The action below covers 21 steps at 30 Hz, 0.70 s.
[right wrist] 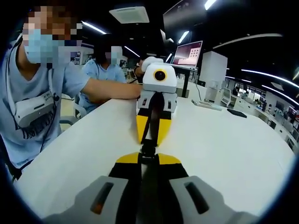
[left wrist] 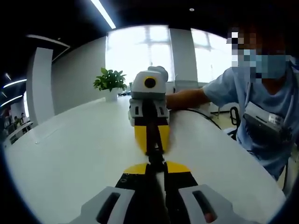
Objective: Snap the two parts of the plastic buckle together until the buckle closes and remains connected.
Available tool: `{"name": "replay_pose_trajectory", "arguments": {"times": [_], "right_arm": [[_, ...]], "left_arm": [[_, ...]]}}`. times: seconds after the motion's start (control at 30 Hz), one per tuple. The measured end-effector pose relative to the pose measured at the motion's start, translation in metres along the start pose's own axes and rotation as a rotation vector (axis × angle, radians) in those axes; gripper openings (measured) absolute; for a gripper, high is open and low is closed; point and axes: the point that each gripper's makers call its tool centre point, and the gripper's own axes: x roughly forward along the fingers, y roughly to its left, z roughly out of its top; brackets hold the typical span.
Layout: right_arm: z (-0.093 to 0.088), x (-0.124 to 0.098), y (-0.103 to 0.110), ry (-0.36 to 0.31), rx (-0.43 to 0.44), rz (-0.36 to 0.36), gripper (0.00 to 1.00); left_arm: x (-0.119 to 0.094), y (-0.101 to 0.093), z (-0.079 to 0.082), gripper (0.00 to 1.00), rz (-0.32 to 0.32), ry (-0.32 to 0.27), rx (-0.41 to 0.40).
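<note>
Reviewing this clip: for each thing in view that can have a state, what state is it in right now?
Left gripper: shut on the strap, tip to tip with the right gripper.
Right gripper: shut on the strap from the opposite side.
Buckle: between the two gripper tips, above the table; whether it is latched cannot be told.
Strap: held in both grippers.
Table: white.
Screen: lit.

Left gripper view: windows [left wrist: 154,51] are blown out, backlighting the scene; ceiling strip lights [left wrist: 103,14] glow. Right gripper view: dimmer room. Fisheye bends edges; white table [right wrist: 224,140] shows soft glare.
</note>
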Motion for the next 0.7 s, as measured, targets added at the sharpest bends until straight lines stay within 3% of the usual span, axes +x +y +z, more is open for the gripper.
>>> {"name": "replay_pose_trajectory", "arguments": {"times": [0.7], "right_arm": [[-0.0002,0.0007,-0.0081,0.015,-0.007,-0.059,0.09]], "left_arm": [[0.0009,0.0074,0.0007,0.09,0.063,0.01,-0.014]]}}
